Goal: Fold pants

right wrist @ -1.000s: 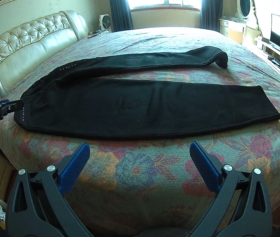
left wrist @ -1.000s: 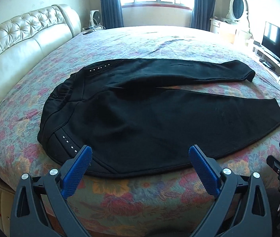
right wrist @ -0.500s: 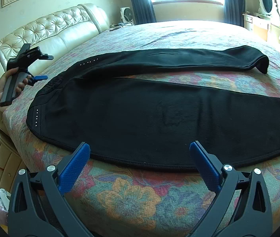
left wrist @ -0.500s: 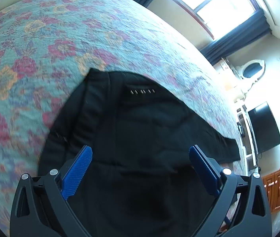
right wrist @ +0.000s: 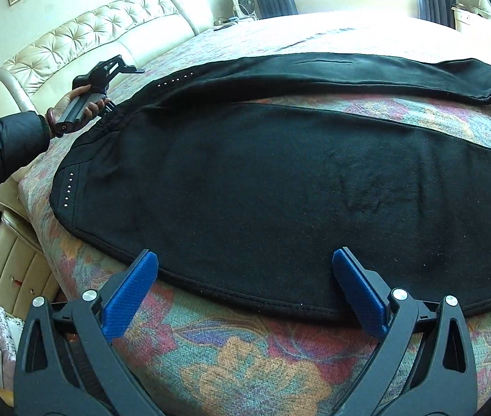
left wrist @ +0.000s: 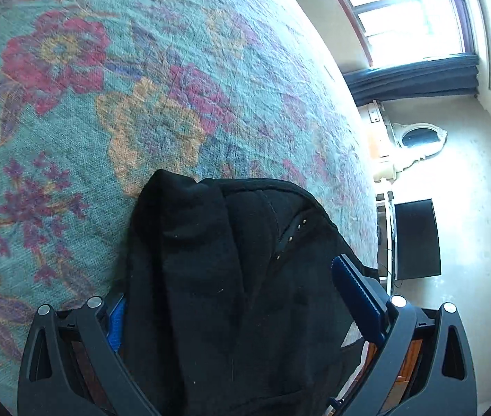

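Note:
Black pants (right wrist: 280, 180) with small metal studs lie spread flat on the flowered bedspread, waist to the left, legs to the right. In the left wrist view the waistband (left wrist: 210, 277) is bunched between the jaws of my left gripper (left wrist: 231, 298), which stands wide open around it. The left gripper also shows in the right wrist view (right wrist: 106, 72), held in a hand at the far corner of the waist. My right gripper (right wrist: 245, 284) is open and empty, its blue pads at the near hem of the closer leg.
The flowered bedspread (right wrist: 245, 364) covers a large bed with a cream tufted headboard (right wrist: 82, 34) at the left. A window (left wrist: 411, 10), a vanity mirror (left wrist: 418, 137) and a dark TV screen (left wrist: 417, 239) are across the room. A drawer unit (right wrist: 13, 270) stands by the bed.
My left gripper has moved down onto the waist corner, and the fabric now sits between its jaws. My right gripper has moved closer to the near hem of the pants.

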The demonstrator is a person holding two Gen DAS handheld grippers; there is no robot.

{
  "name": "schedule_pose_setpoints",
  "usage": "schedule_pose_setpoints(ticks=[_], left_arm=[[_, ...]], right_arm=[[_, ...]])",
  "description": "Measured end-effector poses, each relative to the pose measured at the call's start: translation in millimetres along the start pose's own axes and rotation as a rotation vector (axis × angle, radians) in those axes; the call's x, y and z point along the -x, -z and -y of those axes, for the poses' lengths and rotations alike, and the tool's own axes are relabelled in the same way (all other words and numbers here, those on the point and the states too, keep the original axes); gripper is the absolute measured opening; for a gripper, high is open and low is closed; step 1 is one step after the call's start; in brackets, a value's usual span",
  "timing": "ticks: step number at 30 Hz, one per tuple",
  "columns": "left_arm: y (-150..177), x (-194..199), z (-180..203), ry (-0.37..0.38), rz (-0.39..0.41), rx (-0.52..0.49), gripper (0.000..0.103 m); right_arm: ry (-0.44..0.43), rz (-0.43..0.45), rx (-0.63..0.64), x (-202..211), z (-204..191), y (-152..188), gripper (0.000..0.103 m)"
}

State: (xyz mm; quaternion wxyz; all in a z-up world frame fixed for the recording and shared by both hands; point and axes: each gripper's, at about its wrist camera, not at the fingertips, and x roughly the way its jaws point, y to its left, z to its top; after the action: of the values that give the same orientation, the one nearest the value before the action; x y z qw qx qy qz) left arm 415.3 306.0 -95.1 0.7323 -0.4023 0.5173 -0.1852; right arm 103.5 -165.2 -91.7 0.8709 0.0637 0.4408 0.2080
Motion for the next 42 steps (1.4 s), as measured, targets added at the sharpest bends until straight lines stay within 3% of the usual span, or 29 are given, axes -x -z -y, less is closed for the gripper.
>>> schedule_pose_setpoints(ticks=[5,8,12,14,16,17,18,19,25,26,28,29,32,34,35,36,37,38,40,42], left_arm=[[-8.4,7.3,-17.1,0.087,0.05,0.16,0.098],[-8.7,7.5,-12.8,0.064,0.037,0.137,0.098],[-9.0,7.2,-2.1,-0.002,0.054,0.145,0.098],[-9.5,5.0,2.8,0.041,0.087,0.158,0.097],[-8.2,-5.1,14.7,0.032,0.065,0.087,0.095],[-6.6,-12.9,20.5,-0.004,0.041,0.037,0.09],[-4.9,-20.0,25.5,-0.047,0.019,-0.007,0.064],[-2.6,-26.9,28.2,-0.088,-0.001,-0.033,0.032],[1.8,-28.3,10.1,-0.033,-0.004,-0.015,0.027],[0.9,-25.9,7.8,-0.029,-0.006,-0.015,0.027],[-3.5,-24.1,3.9,-0.033,-0.009,-0.025,0.027],[-3.9,-23.3,3.5,-0.033,-0.007,-0.023,0.027],[-8.9,-22.0,-1.4,-0.015,-0.006,-0.004,0.027],[-11.5,-21.3,-5.8,0.016,-0.001,0.03,0.032],[-13.6,-18.8,-10.1,0.032,0.013,0.045,0.034],[-14.6,-17.1,-13.9,0.045,0.018,0.056,0.035],[-15.5,-17.2,-16.3,0.052,0.018,0.068,0.036],[-16.5,-16.4,-19.1,0.062,0.022,0.082,0.037],[-17.3,-13.4,-23.2,0.081,0.031,0.126,0.04],[-17.5,-9.3,-23.0,0.054,0.033,0.123,0.039]], right_arm=[[-0.051,-0.01,-0.042,2.4,5.6,-3.8,0.101],[-0.162,0.007,-0.068,9.8,12.8,-20.6,0.101],[-0.2,0.049,0.016,7.8,27.9,-81.9,0.101],[-0.18,0.057,0.083,-5.9,43.3,-124.6,0.101],[-0.147,0.061,0.119,-21.5,60.4,-164.4,0.101],[-0.147,0.052,0.138,-33.7,70.2,-185.8,0.101],[-0.136,0.039,0.157,-47.2,78.5,-204.3,0.101],[-0.131,0.012,0.177,-62.2,86.1,-221.5,0.101],[0.05,-0.152,0.373,-148.5,113.2,-287.4,0.101],[0.069,-0.173,0.39,-158.9,116.9,-293.0,0.098],[0.059,-0.248,0.388,-181.6,124.6,-302.9,0.061],[0.052,-0.29,0.38,-190.6,131.5,-305.4,0.055],[0.085,-0.366,0.435,-211.4,136.4,-307.9,0.054],[0.08,-0.404,0.466,-217.5,137.6,-307.6,0.07],[0.097,-0.407,0.478,-218.7,137.8,-307.2,0.07],[0.086,-0.42,0.466,-221.4,140.2,-307.4,0.066],[0.061,-0.434,0.436,-225.6,142.4,-308.4,0.052],[0.043,-0.435,0.414,-225.8,144.4,-308.1,0.047],[0.02,-0.421,0.412,-223.0,142.2,-306.7,0.022],[0.033,-0.393,0.437,-216.3,137.5,-304.0,0.013]])
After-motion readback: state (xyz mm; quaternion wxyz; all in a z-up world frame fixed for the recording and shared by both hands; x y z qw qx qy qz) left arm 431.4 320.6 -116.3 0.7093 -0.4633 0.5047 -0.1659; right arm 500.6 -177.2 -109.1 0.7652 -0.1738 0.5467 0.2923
